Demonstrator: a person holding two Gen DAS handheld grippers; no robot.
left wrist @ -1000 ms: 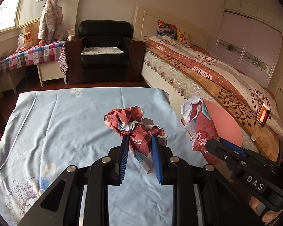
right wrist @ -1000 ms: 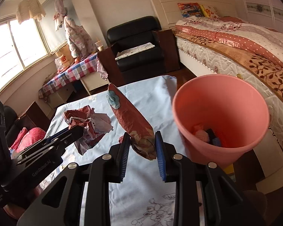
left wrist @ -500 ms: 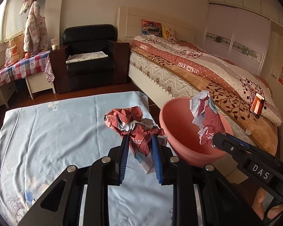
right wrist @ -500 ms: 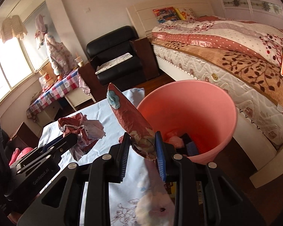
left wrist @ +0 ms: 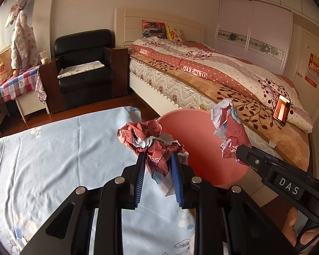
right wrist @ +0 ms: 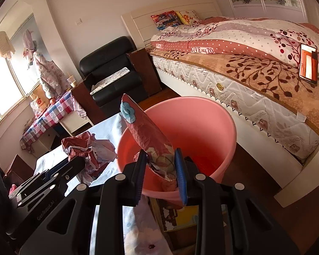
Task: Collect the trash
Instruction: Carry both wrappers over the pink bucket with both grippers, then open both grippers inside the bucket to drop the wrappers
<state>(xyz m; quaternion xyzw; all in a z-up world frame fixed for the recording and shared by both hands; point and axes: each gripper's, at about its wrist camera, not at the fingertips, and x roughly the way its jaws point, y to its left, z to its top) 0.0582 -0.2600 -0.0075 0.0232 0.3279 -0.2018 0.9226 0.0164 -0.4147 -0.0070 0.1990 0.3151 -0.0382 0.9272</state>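
Item: left hand-held gripper [left wrist: 157, 176] is clenching a crumpled red paper wad [left wrist: 151, 144]; right hand-held gripper [right wrist: 160, 175] is gripping a long red wrapper [right wrist: 147, 140]. Both are now reaching the pink bin [right wrist: 212, 114] beside the counter [left wrist: 53, 148], having swung over; release is looking imminent.

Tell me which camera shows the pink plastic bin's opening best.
Right wrist: the pink plastic bin sits centred, rim almost fully visible. The left wrist view shows its opening partly hidden behind both crumpled wrappers.
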